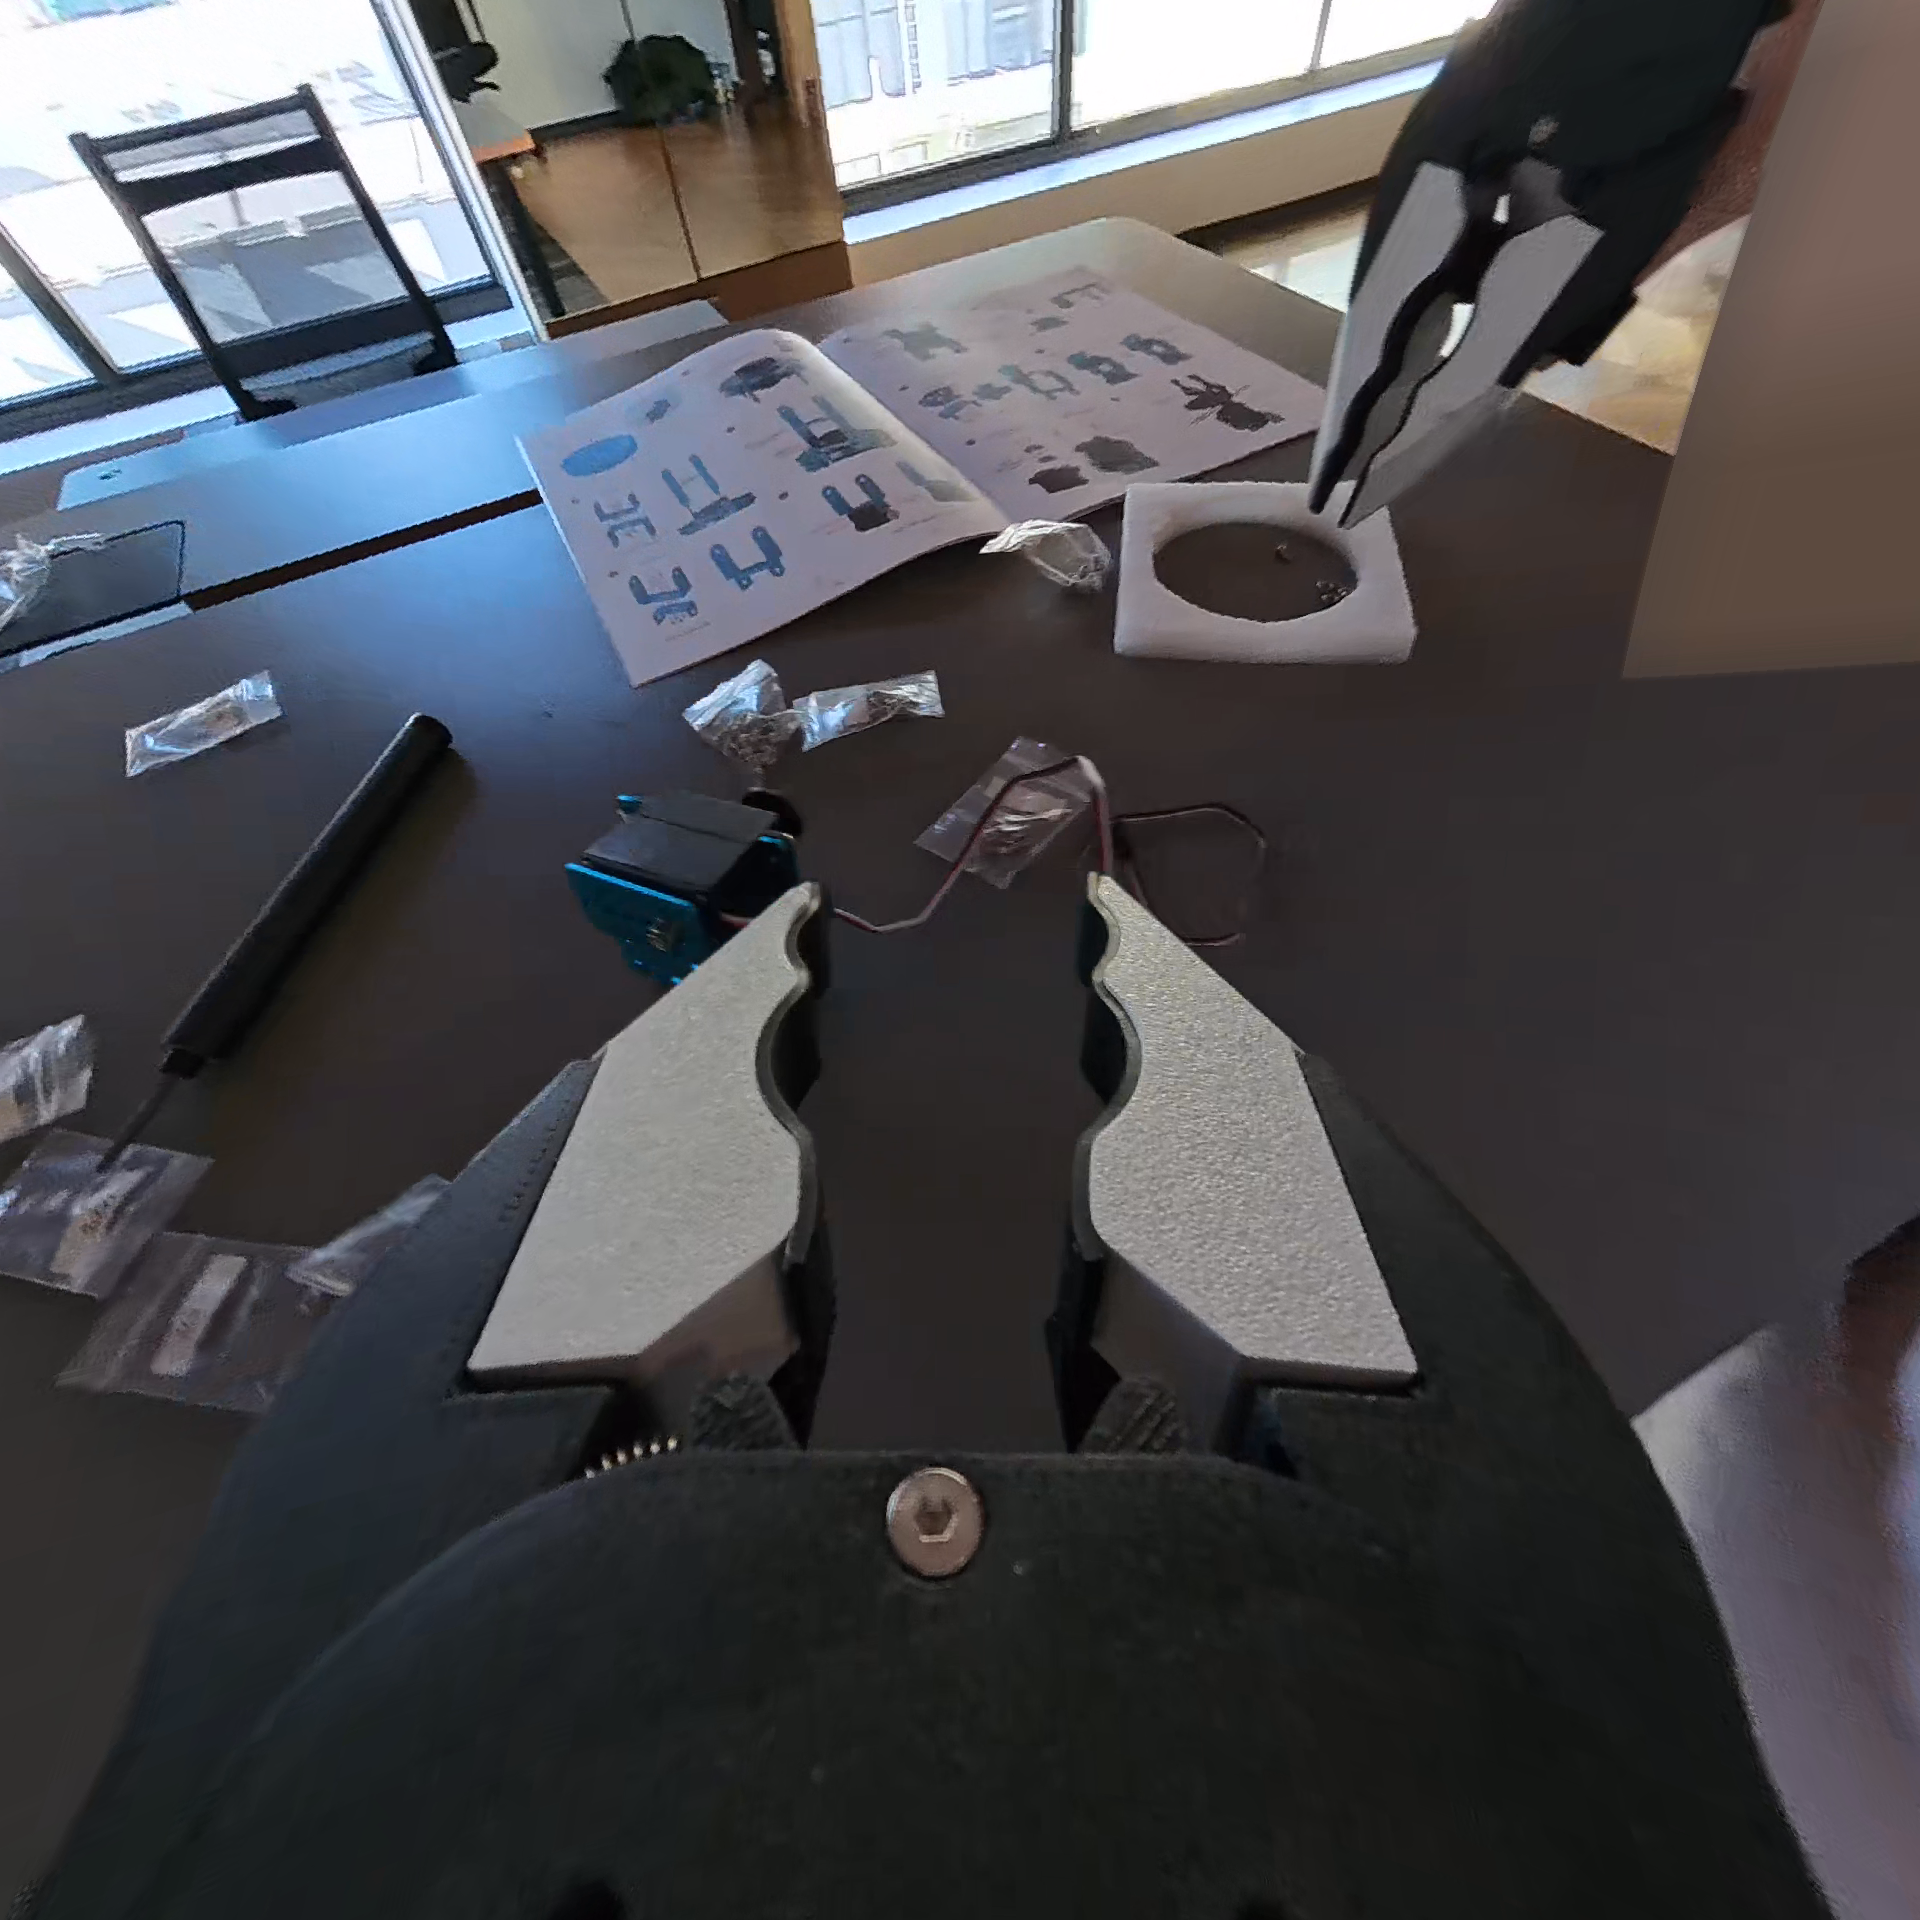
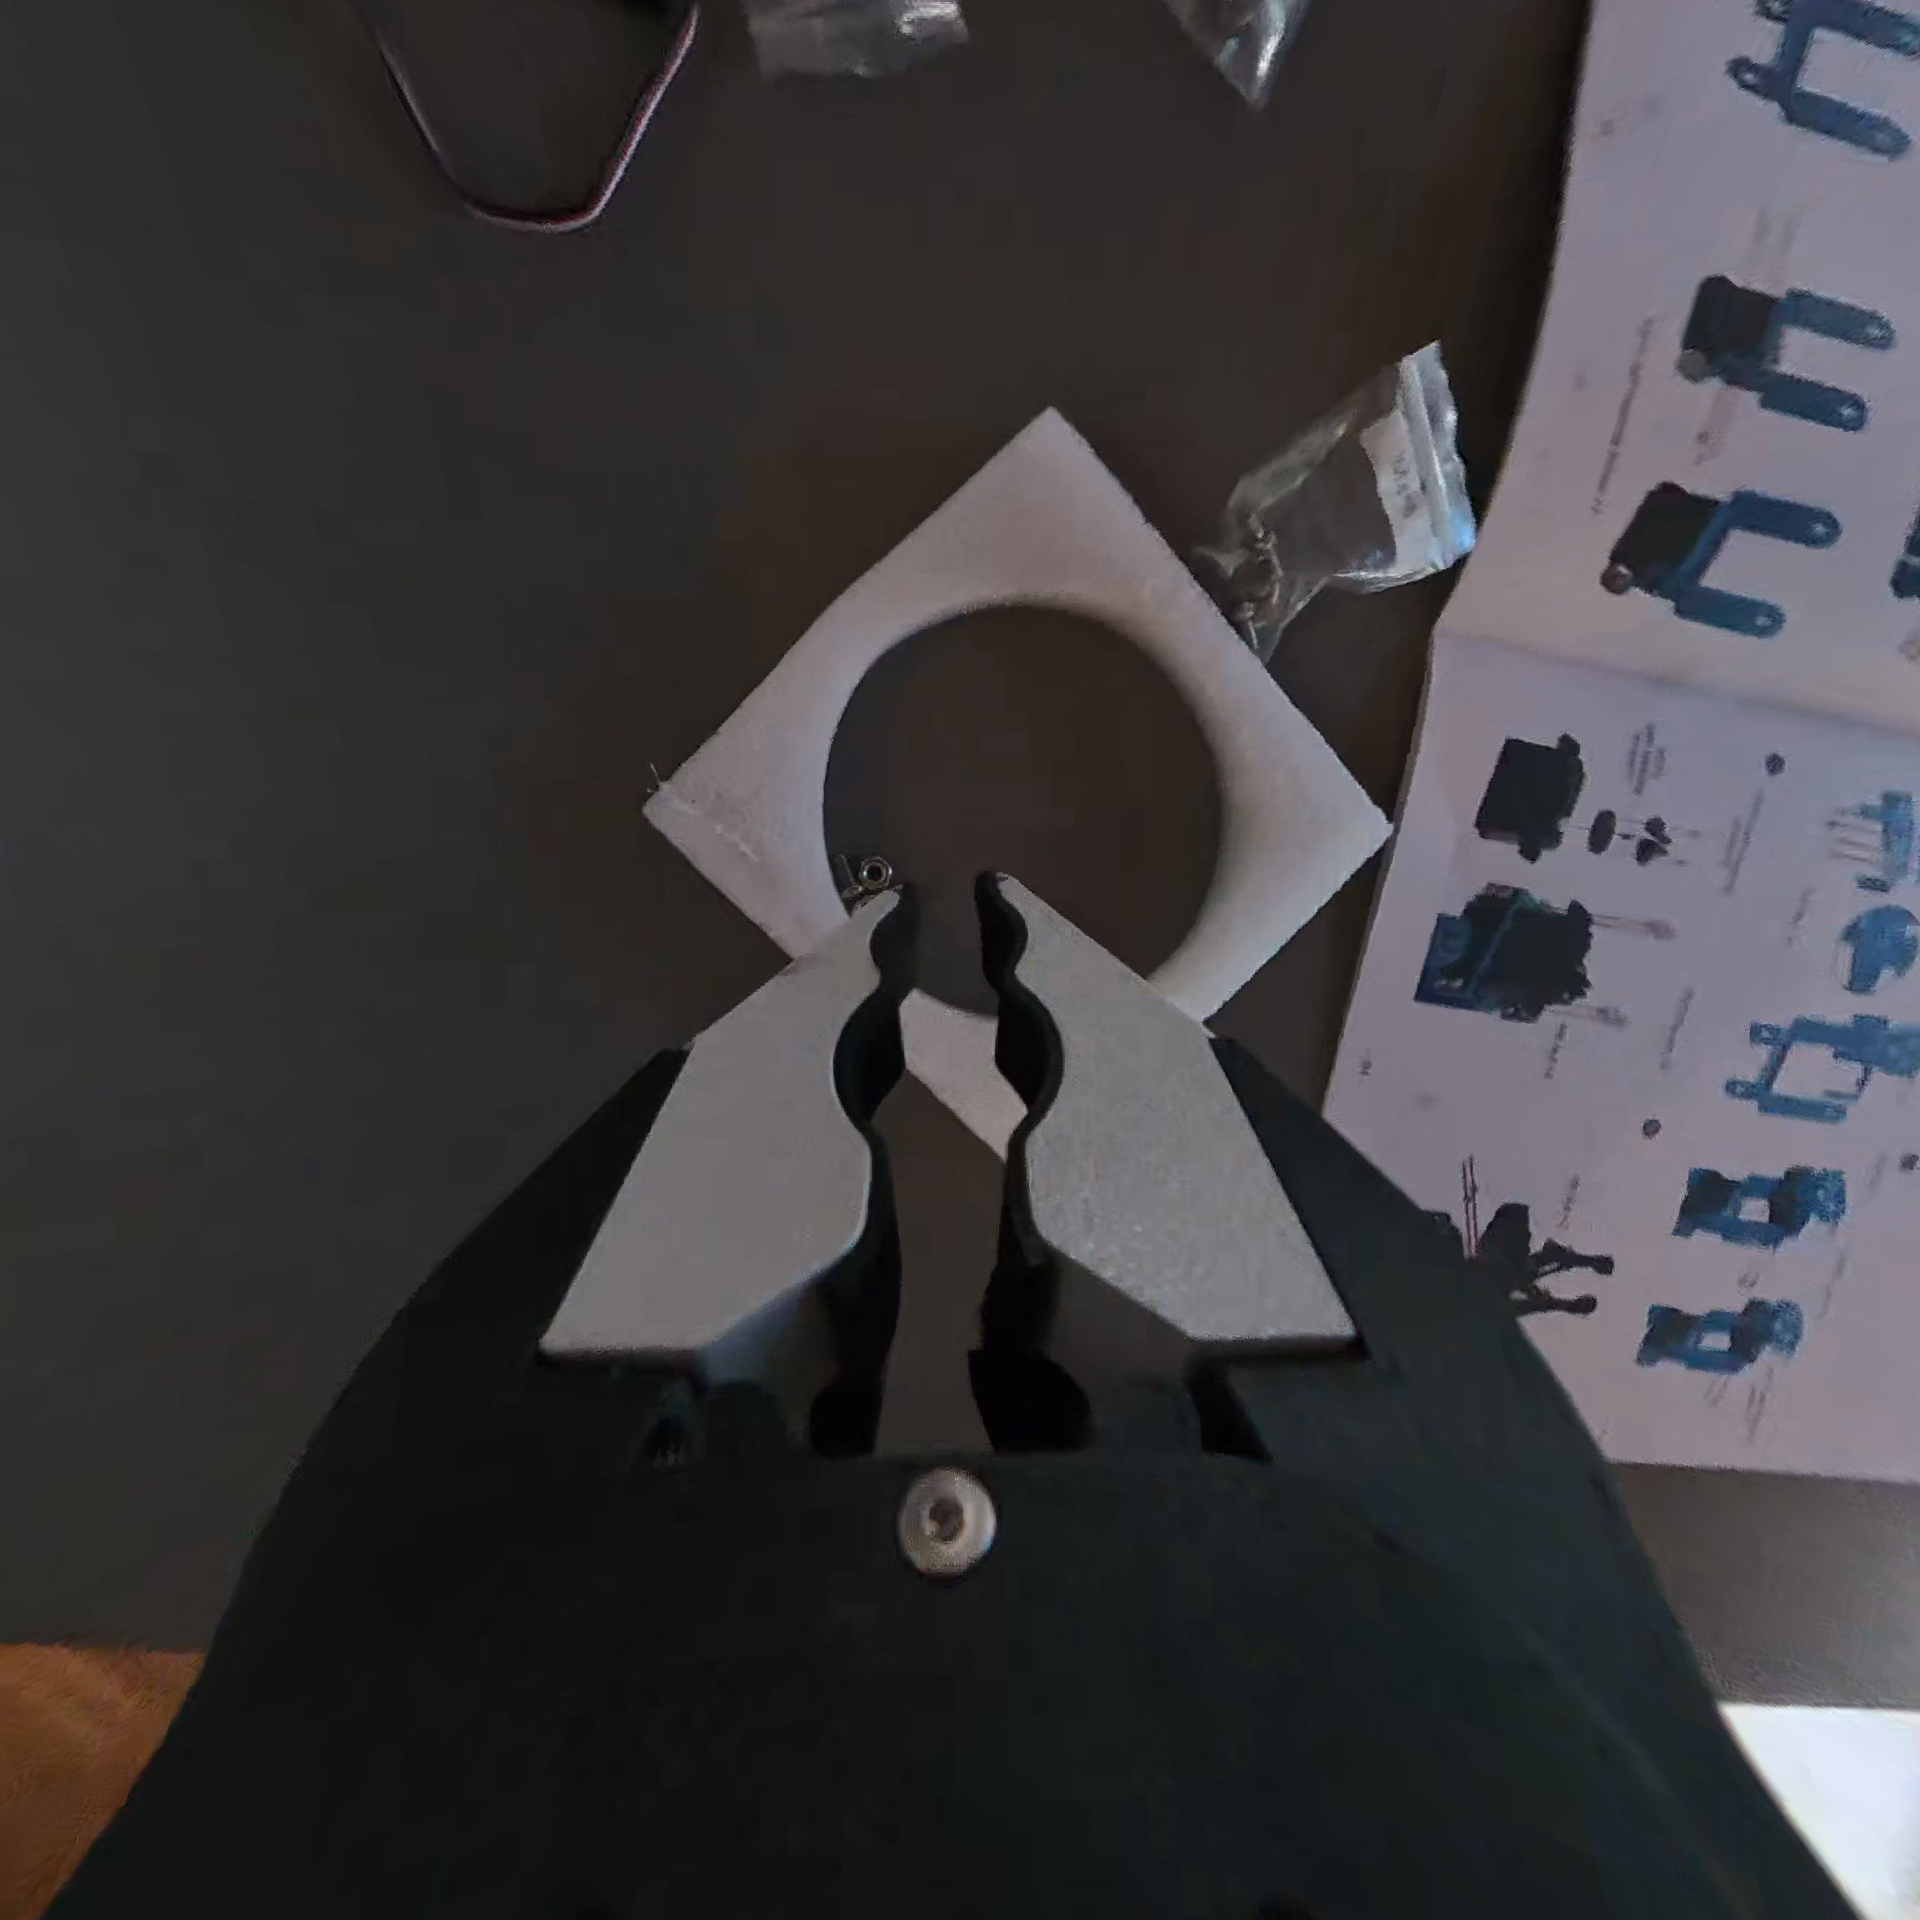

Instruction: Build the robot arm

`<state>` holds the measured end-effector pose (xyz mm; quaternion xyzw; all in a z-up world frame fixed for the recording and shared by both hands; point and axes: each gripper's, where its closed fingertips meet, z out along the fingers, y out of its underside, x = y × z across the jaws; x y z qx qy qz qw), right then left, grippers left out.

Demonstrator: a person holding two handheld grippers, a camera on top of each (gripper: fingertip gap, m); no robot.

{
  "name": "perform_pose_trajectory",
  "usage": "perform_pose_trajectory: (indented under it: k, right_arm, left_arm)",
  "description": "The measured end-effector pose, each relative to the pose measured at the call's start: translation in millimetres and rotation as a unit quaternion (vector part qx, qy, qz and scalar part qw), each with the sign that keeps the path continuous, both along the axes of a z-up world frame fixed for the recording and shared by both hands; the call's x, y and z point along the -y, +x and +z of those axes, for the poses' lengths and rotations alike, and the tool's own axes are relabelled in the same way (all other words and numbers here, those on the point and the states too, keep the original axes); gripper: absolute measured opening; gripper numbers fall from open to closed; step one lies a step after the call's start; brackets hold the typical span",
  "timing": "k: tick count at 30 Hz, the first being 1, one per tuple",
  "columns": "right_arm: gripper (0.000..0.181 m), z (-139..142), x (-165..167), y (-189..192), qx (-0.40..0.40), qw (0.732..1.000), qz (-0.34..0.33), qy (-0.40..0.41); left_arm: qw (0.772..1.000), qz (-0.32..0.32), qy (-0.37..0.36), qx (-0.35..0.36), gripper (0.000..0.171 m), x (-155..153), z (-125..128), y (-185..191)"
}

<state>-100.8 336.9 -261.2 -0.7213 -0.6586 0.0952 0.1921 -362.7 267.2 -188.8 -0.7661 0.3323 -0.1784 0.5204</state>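
**Right gripper over the foam frame, left gripper by the servo**

The right gripper (image 2: 940, 894) hung over the near corner of a white foam frame (image 2: 1049, 520), a square with a round hole, its tips only slightly apart with nothing between them. A few small metal nuts (image 2: 868, 873) lay inside the hole, just beside its left fingertip. Touching the frame's far right edge lay a clear bag of screws (image 2: 1351, 499), and beyond that bag an open instruction booklet (image 2: 1662, 831).

The left gripper (image 1: 951, 914) was held well apart from the frame, above the dark table (image 1: 1455, 935), its fingers spread wide and empty. Just beside its left fingertip sat a black servo in a blue bracket (image 1: 675, 883), whose thin wire (image 1: 1195, 831) looped past the tips toward the frame. Farther from the frame lay a black screwdriver (image 1: 312, 894) and more small clear bags (image 1: 810, 712)
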Motion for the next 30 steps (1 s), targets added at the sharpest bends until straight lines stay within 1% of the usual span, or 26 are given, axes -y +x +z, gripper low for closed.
perform_pose_trajectory:
  k: [2, 4, 9, 11, 16, 21, 28, 30]
  right_arm:
    - [0.012, -8.8, -0.1, 4.0, 0.031, 0.999, 0.025, -0.023]
    - [0.013, -16.2, 2.2, 4.7, 0.043, 0.997, 0.042, -0.044]
    - [0.013, -26.6, -2.1, 4.0, 0.051, 0.997, 0.035, -0.048]
    - [0.011, -27.8, 1.0, 4.5, 0.048, 0.996, 0.029, -0.064]
    - [0.012, -27.1, 4.0, 5.8, 0.036, 0.997, 0.020, -0.067]
    - [0.012, -28.8, 4.6, 5.4, 0.037, 0.997, 0.020, -0.061]
    - [0.009, -31.0, 8.1, 1.0, 0.028, 0.997, 0.017, -0.074]
    - [0.011, -31.0, 7.5, 0.6, 0.028, 0.997, 0.018, -0.074]
  left_arm:
    - [1.000, 0.016, -0.003, 0.000, 0.048, 15.6, -1.1, 7.2]
    - [1.000, 0.030, -0.006, 0.001, 0.047, 28.9, -2.7, 12.1]
    - [0.998, 0.056, -0.009, -0.006, 0.047, 46.3, -1.7, 16.9]
    - [0.998, 0.061, -0.008, -0.006, 0.047, 49.0, 0.9, 17.7]
    - [0.998, 0.066, 0.002, 0.003, 0.045, 51.0, 6.5, 22.9]
    - [0.998, 0.061, 0.000, 0.005, 0.045, 50.8, 4.1, 30.6]
    - [0.998, 0.054, -0.006, 0.011, 0.045, 48.5, 0.9, 36.2]
    - [0.999, 0.052, -0.007, 0.009, 0.045, 49.2, -0.6, 37.4]
